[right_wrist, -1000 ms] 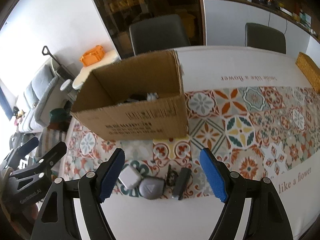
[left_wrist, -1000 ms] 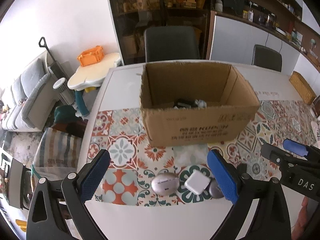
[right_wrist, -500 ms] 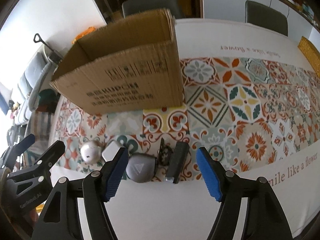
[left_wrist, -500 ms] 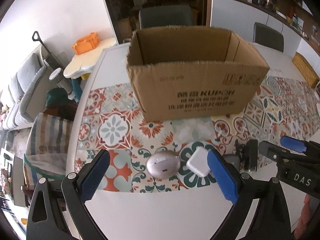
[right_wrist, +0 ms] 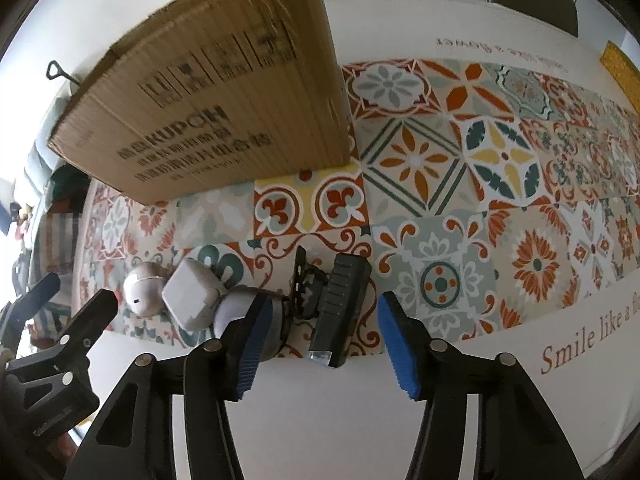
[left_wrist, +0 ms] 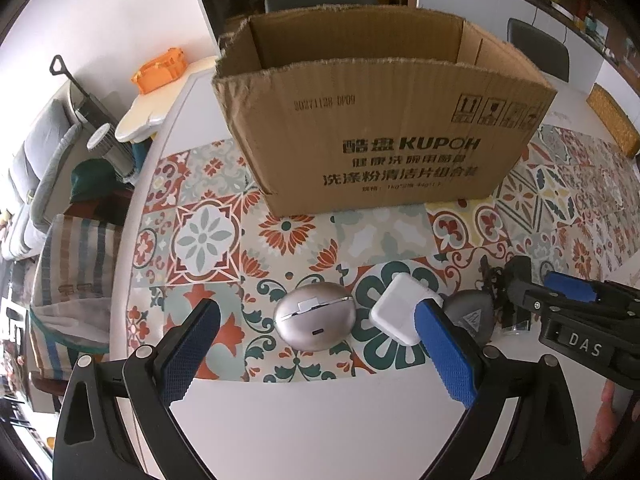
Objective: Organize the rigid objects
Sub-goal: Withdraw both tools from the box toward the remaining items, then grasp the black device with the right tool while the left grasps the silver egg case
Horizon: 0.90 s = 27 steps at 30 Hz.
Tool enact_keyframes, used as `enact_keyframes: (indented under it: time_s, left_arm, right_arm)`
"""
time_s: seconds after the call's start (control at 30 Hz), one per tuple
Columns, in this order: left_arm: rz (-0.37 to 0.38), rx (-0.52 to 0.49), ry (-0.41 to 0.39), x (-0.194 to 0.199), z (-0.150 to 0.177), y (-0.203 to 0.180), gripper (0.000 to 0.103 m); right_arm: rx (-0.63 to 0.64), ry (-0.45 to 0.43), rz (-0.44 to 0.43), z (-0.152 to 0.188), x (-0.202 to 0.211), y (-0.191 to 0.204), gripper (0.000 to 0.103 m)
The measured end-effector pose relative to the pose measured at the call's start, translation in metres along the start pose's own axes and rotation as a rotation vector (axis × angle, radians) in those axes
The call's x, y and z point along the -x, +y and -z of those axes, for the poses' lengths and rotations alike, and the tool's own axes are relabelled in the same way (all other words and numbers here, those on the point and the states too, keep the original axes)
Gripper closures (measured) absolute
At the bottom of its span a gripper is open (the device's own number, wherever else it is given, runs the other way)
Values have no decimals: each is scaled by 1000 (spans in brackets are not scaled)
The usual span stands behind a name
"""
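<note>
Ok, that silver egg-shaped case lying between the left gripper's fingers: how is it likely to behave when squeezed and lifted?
The silver egg-shaped case looks like a hard, glossy shell, so it should stay stiff but may slip on the pads. Its rounded sides offer no flat faces, so it could squirt out or roll if pinched off-centre. The seam and small latch suggest a hinged lid that might pop open under pressure.
</note>
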State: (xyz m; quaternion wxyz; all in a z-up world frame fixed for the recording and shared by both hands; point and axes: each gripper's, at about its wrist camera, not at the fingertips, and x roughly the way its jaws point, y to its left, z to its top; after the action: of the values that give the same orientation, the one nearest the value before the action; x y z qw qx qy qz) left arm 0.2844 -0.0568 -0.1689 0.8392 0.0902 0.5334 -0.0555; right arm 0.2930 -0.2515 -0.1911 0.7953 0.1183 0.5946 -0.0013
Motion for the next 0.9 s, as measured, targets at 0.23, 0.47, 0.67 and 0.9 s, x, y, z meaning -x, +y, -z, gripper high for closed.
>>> enact_keyframes:
  time_s: [0.23, 0.47, 0.67, 0.9]
  left_arm:
    - [0, -1, 18, -12, -3, -1, 4]
    - [1, -1, 27, -18, -3, -4, 4]
    - [2, -3, 32, -22, -2, -7, 4]
    - [7, 6, 41, -24, 3, -5, 4]
  right_arm:
    - [-12, 24, 6, -4, -17, -2, 58]
    - [-24, 39, 24, -6, -29, -6, 65]
    - [-16, 38, 41, -6, -34, -4, 65]
    - [18, 15, 86, 0, -48, 12, 67]
